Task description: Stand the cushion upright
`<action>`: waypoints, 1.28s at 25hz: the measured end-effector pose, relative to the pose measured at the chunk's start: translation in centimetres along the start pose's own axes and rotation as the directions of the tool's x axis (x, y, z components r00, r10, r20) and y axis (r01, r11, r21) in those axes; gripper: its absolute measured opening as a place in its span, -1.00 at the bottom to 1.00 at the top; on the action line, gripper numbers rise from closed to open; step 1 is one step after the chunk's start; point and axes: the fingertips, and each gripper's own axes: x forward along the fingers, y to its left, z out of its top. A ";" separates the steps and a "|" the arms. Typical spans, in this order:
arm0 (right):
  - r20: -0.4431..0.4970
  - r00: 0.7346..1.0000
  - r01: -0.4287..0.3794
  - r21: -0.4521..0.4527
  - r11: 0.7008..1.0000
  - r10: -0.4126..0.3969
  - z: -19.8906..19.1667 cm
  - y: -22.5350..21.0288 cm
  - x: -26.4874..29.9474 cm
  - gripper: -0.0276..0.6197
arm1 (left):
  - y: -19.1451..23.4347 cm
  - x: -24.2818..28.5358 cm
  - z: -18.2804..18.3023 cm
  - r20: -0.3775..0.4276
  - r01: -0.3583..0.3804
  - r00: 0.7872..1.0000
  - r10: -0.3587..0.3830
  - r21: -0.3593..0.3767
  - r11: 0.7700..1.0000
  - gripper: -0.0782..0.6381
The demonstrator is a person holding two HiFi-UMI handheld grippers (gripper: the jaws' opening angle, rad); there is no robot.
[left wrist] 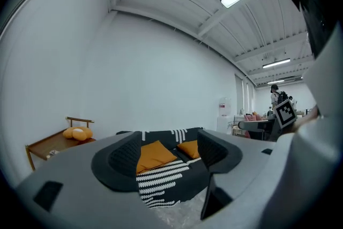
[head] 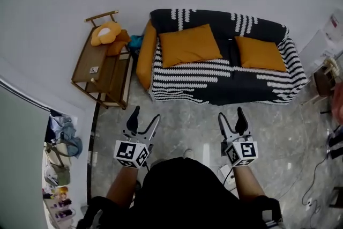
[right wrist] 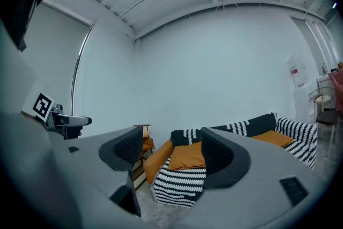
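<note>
Plainly, the only print is the square black-and-white pattern on the two marker cubes and a small tag (head: 94, 69) on the wooden side table (head: 102, 76), too small to read.

The left gripper (head: 143, 117) and right gripper (head: 231, 117) are held over the floor in front of the sofa (head: 225, 88), well apart from it. Each has its jaws moderately wide with nothing between them.

Two orange cushions lie on the seat, neither standing: the left cushion (head: 188, 44) and the right cushion (head: 260, 53). In the right gripper view, one jaw covers part of the left cushion.

One orange plush toy (head: 107, 34) sits at the table's far end. The sofa's orange arm (head: 146, 53) shows at its left end only. A shelf (head: 58, 179) at the lower left is cut off, its contents blurred.
</note>
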 end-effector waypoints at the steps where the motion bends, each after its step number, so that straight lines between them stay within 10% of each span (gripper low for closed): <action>1: -0.004 1.000 0.009 -0.005 1.000 -0.009 0.0 -1.0 0.1 0.15 | -0.5 0.9 -0.2 -0.006 0.005 1.000 -0.005 -0.007 1.000 0.19; 14: -0.046 0.990 0.138 0.054 0.989 -0.136 -2.3 -8.5 2.2 0.03 | 0.0 9.3 -1.8 -0.069 0.068 0.995 -0.070 -0.028 0.997 0.19; 32: -0.024 0.990 0.143 0.030 0.989 -0.142 1.5 -9.4 22.6 0.01 | 12.9 25.5 0.7 -0.048 0.115 0.992 -0.117 -0.054 0.992 0.19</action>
